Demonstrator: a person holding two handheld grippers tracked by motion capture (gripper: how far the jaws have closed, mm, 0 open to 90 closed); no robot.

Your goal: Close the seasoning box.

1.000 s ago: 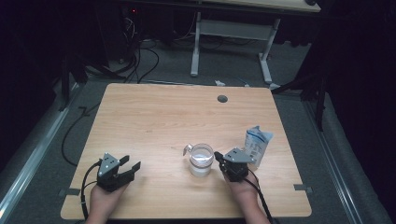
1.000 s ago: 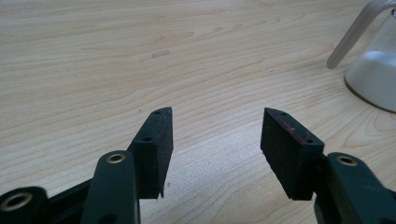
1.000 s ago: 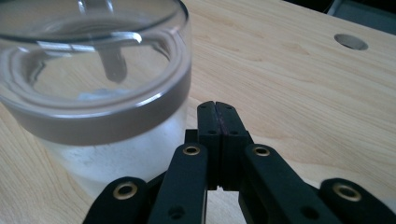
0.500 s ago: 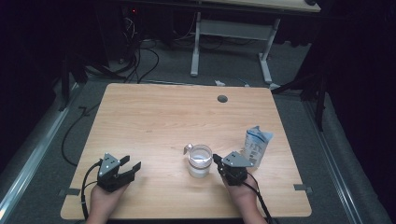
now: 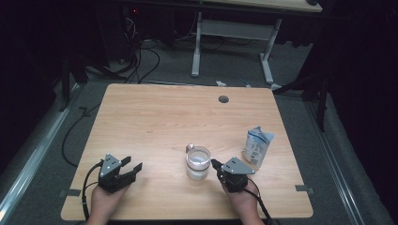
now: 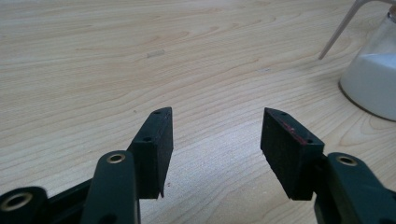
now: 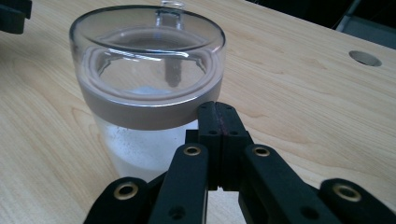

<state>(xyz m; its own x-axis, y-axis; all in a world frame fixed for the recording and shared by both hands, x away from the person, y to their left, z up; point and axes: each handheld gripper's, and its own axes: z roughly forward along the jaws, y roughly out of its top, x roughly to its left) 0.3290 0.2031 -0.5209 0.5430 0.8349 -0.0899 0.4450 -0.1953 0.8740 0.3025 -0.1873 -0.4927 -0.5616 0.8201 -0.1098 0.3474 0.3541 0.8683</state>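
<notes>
**Closed claw at the lidded jar**

The right claw (image 5: 217, 165) has its jaws pressed together with nothing between them, its tip just beside the glass jar (image 5: 197, 162) of white powder standing near the desk's (image 5: 178, 112) front edge. The left claw (image 5: 132, 164) rests well apart, jaws spread and empty. A white pouch (image 5: 256, 146) stands right of the jar.

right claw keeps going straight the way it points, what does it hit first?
Most likely the glass jar: the shut right claw sits right beside its lidded top. Contact can't be told, and it may just graze the jar's side.
</notes>
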